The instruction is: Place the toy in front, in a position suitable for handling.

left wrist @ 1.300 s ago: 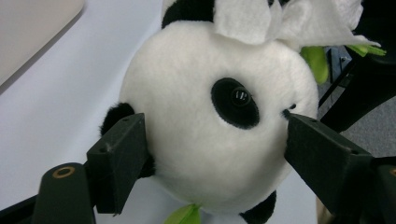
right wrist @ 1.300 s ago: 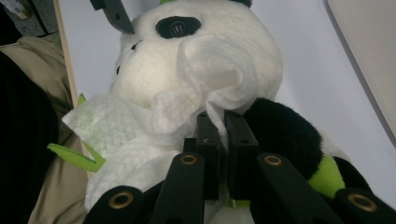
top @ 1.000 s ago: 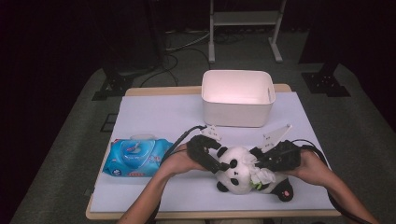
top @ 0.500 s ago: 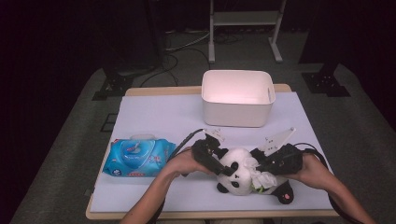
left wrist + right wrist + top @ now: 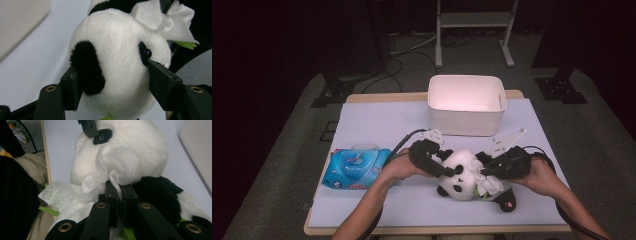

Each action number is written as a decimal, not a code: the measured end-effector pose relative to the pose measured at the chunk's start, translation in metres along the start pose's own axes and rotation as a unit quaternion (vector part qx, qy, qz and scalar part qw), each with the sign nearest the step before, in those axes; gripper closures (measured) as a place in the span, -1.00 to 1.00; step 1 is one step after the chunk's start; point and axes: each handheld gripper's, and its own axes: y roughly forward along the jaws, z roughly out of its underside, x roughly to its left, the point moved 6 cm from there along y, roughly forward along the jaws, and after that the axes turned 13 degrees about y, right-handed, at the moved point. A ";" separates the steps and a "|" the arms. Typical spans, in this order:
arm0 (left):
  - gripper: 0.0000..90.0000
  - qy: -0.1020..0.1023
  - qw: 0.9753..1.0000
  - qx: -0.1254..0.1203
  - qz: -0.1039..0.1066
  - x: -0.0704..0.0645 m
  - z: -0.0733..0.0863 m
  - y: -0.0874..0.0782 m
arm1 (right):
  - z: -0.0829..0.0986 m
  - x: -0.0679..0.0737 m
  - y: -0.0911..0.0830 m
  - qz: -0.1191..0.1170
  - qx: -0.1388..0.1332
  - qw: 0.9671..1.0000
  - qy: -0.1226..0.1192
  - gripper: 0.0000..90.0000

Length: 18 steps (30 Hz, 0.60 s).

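Surface [image 5: 377, 120]: pale covering, wood edge showing at the near and far sides. White bin [image 5: 466, 105] stands at the far side, a little right of centre. Blue pack of wipes [image 5: 354, 167] lies flat near the left edge.

Both forearms enter from the near edge and angle inward, meeting over the toy panda [image 5: 464, 175] near the front, right of centre. Left hand [image 5: 399, 166] has its knuckles up, wrist low over the surface. Right hand [image 5: 539, 175] mirrors it from the other side.

Left tongs [image 5: 113, 75]: spread wide around the panda's head, one jaw pressed on the black ear, the other against the face just under the eye. Head sits snug between them; held.

Right tongs [image 5: 119, 192]: closed tight, pinching a white tissue [image 5: 117, 162]. The tissue is bunched and pressed against the panda's white face, near the eye patch; its loose end trails back beside the jaws.

Panda: lies on its back or side, hard to say which from the high view. White plush head, black ears, eye patches and limbs, one foot sole pink. Green bits show near its body, too blurred to identify.
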 end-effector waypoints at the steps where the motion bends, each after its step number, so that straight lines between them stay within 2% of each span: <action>1: -0.23 0.004 1.000 0.008 -0.002 -0.001 0.001 -0.002 | -0.002 0.001 0.001 0.001 0.002 1.000 0.000 0.89; 4: -0.23 0.011 0.999 0.029 -0.010 -0.004 0.009 -0.001 | -0.008 0.005 0.007 -0.001 0.014 1.000 -0.014 0.89; 8: -0.23 0.020 0.999 0.023 -0.013 -0.007 0.013 -0.001 | -0.021 0.010 0.006 -0.004 0.002 1.000 -0.023 0.89; 12: -0.24 0.032 0.999 0.018 -0.013 -0.012 0.013 -0.002 | -0.037 0.010 0.005 0.002 0.003 1.000 -0.031 0.89; 16: -0.25 0.029 0.999 0.010 -0.014 -0.015 0.013 -0.002 | -0.050 0.007 0.007 0.011 0.004 0.999 -0.033 0.89; 18: -0.26 0.023 1.000 0.012 -0.015 -0.015 0.015 -0.001 | -0.050 0.004 0.010 0.013 0.017 0.999 -0.033 0.89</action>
